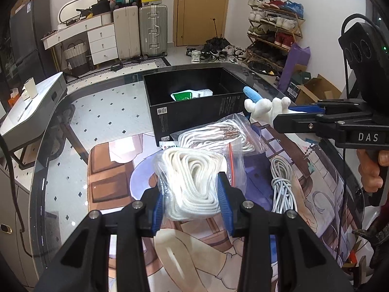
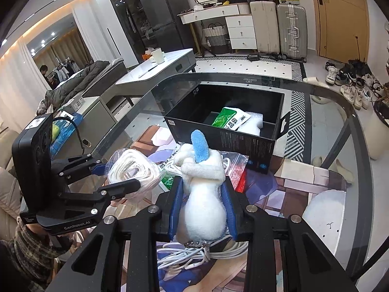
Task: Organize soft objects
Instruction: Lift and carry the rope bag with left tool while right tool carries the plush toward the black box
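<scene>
The glass table (image 1: 60, 126) is carrying everything, with a printed mat (image 1: 199, 248) lying under both grippers. Ahead of both sets of jaws, the black box (image 2: 218, 143) is sitting open-topped, already holding a green-and-white packet (image 2: 229, 120) and a white padded bundle (image 2: 252, 124). The left gripper (image 1: 193, 202) is clamping a clear bag of white rope (image 1: 192, 182) between its blue pads, jaws closed on the bag's lower half, and looks to be holding it clear of the mat. The right gripper (image 2: 203, 209) is squeezing a white plush toy (image 2: 203, 194) at its body, jaws closed tight, the toy's blue tip (image 2: 199, 146) pointing toward the box. Just beyond the left jaws a second bagged rope (image 1: 218, 133) is resting against the box's near wall, and to their right a loose grey cable (image 1: 282, 185) is lying coiled on the mat. The slippery plastic may be sliding in the left pads, since the rope is bulging well above the grip and could tip out. The plush's bead chain (image 2: 195, 244) is hanging below the right jaws, right over the cable, and could be snagging it. Both loads heading for the same box also risks the grippers colliding.
</scene>
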The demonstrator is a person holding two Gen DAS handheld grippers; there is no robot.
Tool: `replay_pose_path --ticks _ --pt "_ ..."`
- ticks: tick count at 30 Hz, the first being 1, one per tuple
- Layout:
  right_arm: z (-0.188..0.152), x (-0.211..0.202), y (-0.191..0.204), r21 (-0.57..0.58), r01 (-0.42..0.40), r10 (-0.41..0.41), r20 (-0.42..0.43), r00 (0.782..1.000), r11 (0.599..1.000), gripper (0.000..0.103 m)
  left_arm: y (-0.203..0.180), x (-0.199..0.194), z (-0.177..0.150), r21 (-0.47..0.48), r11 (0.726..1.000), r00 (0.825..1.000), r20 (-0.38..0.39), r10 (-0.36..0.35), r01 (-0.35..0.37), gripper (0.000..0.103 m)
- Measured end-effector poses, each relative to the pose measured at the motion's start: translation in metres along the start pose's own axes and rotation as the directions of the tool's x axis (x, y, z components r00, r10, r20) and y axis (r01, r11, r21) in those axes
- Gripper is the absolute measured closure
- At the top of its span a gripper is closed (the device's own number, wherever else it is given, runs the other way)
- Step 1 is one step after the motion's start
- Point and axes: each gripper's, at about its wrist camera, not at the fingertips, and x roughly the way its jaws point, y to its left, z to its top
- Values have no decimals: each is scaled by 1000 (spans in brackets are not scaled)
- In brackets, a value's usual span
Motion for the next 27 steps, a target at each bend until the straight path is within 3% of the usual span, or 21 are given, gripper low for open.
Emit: replay_pose_path --ticks 27 --pt "31 -6 -14 11 16 -17 34 999 1000 71 8 -1 46 13 1000 998 58 7 -7 66"
